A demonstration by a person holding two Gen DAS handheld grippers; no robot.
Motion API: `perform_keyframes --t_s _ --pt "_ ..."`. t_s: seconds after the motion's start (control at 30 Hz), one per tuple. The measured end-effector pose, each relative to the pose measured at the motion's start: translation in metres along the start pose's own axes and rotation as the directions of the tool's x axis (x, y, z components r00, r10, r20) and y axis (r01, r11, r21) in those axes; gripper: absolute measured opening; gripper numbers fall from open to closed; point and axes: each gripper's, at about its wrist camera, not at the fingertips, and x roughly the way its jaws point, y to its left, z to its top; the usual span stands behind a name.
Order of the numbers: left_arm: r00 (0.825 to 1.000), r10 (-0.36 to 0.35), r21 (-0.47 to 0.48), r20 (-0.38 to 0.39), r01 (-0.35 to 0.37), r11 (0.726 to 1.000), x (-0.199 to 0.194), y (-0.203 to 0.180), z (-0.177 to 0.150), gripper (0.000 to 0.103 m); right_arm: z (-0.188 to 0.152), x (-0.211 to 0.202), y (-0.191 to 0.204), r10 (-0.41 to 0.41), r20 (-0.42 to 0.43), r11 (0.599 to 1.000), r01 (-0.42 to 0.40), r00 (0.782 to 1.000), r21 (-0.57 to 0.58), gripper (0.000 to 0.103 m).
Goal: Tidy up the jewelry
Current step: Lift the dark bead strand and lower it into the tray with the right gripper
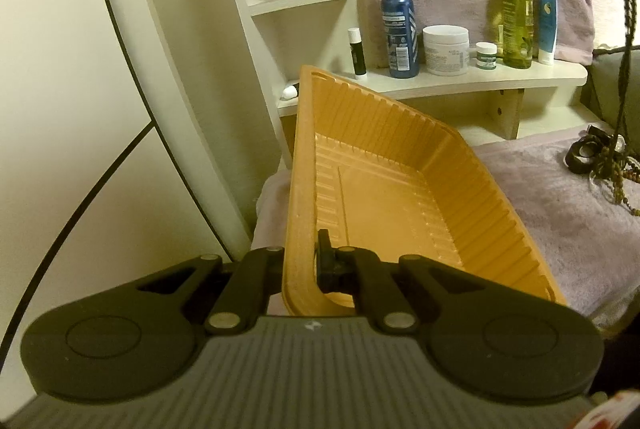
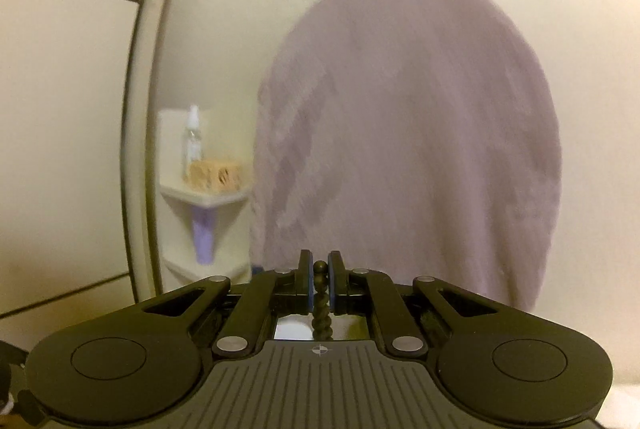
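Nearest, left hand-held gripper (image 1: 302,261) clamped on near rim of one orange tray (image 1: 384,189), tilted above the towel-covered worktop (image 1: 540,197). Right hand-held gripper (image 2: 319,279) pinched on one dark beaded strand (image 2: 321,313), lifted, hanging down between the pads. Step in hand, likely: carrying beads to tray. Next: bringing strand over tray, lowering, releasing. Farther, at the worktop's right edge, one tangled jewelry heap (image 1: 600,159), pieces uncountable. Beyond, shelf (image 1: 480,79) with seven containers.
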Motion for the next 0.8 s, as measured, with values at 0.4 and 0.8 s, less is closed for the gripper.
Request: perform_keyframes --t_s 0.4,0.8 --pt "1.000 -0.008 0.001 -0.002 0.008 1.000 0.002 0.001 0.000 0.004 0.053 0.008 0.021 0.080 0.126 0.997 -0.077 0.989 -0.028 0.007" --pt "1.000 -0.024 -0.002 -0.006 0.024 1.000 0.004 0.001 0.000 0.004 0.048 0.073 0.069 0.285 0.049 0.957 -0.287 0.957 0.046 0.007"
